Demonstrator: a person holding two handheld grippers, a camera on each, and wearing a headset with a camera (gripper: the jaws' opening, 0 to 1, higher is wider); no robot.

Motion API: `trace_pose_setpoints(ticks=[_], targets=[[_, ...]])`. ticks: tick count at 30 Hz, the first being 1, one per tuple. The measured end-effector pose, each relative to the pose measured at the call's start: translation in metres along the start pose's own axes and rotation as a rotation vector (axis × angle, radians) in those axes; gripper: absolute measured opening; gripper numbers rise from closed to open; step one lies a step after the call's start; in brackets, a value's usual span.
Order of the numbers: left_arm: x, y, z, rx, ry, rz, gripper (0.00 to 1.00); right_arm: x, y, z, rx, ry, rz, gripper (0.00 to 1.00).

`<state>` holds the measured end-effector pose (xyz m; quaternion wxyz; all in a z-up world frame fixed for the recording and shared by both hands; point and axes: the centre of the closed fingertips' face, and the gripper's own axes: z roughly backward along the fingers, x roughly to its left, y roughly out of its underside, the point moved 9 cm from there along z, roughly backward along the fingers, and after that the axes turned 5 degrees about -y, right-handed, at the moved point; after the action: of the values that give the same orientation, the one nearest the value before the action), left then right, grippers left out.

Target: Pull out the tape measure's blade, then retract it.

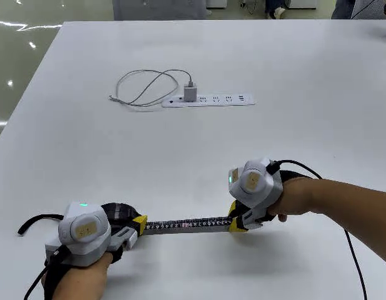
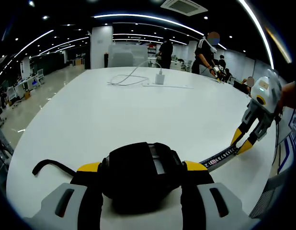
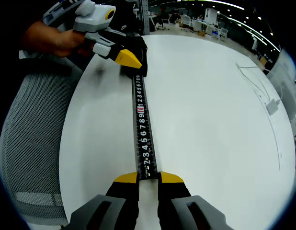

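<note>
Head view first: the left gripper sits down at 7 o'clock, its fingers clamped around the black tape measure case. The right gripper is over at 4 o'clock. Between them the blade runs flat along the white tabletop, a short stretch drawn out. A black strap trails off the case towards 9 o'clock. Up at 12 o'clock lies a power strip with a charger and its looped cable, well apart from the action.

Left gripper view: the case sits between the yellow-tipped fingers, gripped on both sides, with the blade leaving at 3 o'clock towards the other gripper.

Right gripper view: the fingers are narrow, pinched on the blade's end at 6 o'clock. The printed numbers run up to the case at 12 o'clock. A mesh chair sits at 9 o'clock beyond the tabletop's edge.

The danger, as I read it, is that thin pinch. If the blade slips free, the spring could whip it back into the case. A twist of either hand could kink it, and the loose strap might snag.

The only housing here is the case, and I judge that the rest of the blade is coiled inside it, hidden.
</note>
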<state>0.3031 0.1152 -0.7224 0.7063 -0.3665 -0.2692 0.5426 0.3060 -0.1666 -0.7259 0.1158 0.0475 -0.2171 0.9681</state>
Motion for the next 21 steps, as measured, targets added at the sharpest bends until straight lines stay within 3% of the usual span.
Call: trace_pose_setpoints(ticks=[21], targets=[[0.0004, 0.0009, 0.0005, 0.002, 0.003, 0.000, 0.62, 0.0008, -0.0092, -0.0061, 0.000, 0.000, 0.007, 0.10]])
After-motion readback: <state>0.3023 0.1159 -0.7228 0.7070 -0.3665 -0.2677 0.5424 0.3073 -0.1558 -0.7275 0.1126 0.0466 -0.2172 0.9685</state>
